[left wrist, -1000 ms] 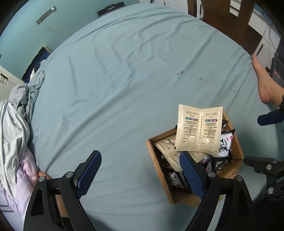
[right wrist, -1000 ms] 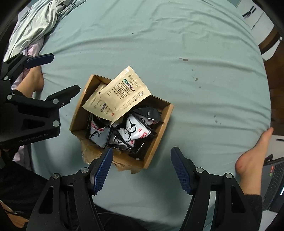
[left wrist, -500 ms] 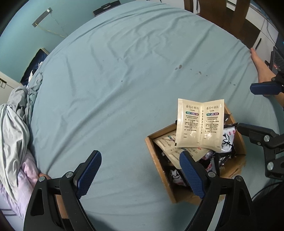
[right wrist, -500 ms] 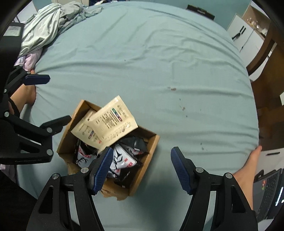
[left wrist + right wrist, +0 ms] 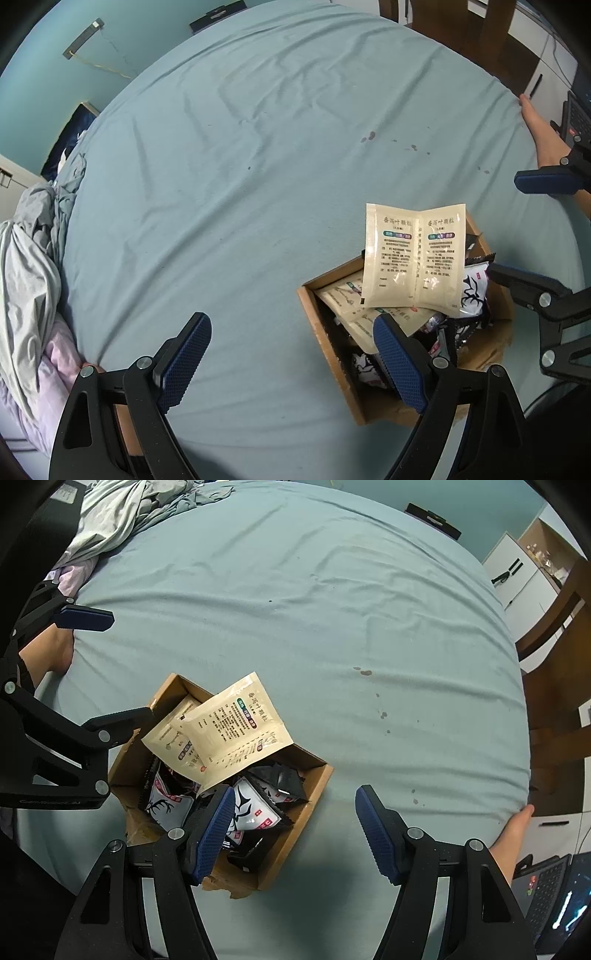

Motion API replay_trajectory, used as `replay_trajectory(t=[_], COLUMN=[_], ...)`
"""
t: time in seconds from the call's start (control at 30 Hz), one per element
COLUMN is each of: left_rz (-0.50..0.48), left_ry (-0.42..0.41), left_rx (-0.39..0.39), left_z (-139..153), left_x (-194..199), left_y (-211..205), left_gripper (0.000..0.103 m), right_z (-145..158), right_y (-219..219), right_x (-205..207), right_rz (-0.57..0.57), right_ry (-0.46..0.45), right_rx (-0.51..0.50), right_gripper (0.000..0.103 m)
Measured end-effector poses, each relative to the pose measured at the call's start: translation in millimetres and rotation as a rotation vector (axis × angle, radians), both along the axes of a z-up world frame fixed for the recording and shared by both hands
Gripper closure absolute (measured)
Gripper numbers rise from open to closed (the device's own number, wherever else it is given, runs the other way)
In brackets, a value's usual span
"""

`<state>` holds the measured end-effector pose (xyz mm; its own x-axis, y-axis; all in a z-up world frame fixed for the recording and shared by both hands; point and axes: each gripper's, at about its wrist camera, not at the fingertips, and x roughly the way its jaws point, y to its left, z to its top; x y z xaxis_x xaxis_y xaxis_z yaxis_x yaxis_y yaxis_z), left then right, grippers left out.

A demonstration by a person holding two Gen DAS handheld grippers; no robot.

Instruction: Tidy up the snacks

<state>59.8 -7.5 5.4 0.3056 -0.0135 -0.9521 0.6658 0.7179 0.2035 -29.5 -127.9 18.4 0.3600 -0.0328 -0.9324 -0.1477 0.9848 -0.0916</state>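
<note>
The left gripper (image 5: 291, 354) hangs over the bed with its two blue-padded fingers (image 5: 184, 356) spread wide apart and nothing between them. Its right-hand finger sits in front of the near corner of a cardboard box (image 5: 325, 354); whether it touches the box cannot be told. The right gripper (image 5: 295, 830) is likewise wide open and empty, its left-hand finger (image 5: 214, 834) over the box's near side and its other finger above bare sheet beside the box.

The box (image 5: 314, 805) lies on the bed sheet (image 5: 240, 184), open at the top, with a torn, ragged flap on its near side. It is full of packets. Uppermost is a cream double sachet (image 5: 413, 258), two pouches joined along a middle seam. In the left wrist view it stands tilted, leaning against the far side of the box, printed face toward the camera, with its top edge rising above the rim. Its long axis runs across the two pouches. In the right wrist view the same sachet (image 5: 236, 727) lies at a slant, one corner pointing away across the bed. A second cream sachet (image 5: 173, 738) lies beneath it. Under and beside these are black-and-white packets (image 5: 251, 808) with an antler design, lying jumbled at various angles.

A bare foot (image 5: 513, 834) rests at the bed's edge, near a laptop (image 5: 554, 904). Crumpled grey bedding (image 5: 26, 258) is heaped at the far side.
</note>
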Motion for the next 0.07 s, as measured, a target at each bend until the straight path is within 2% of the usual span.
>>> replay_trajectory(t=[0.07], left_rz=[0.015], left_ry=[0.009], left_rx=[-0.005], left_z=[-0.1], left_x=[2.5], left_y=[1.5], left_gripper=[0.012], right_z=[1.3], right_y=[-1.3], right_x=[2.3], right_rz=[-0.003], right_ry=[-0.017], right_rx=[-0.004], right_gripper=[0.036])
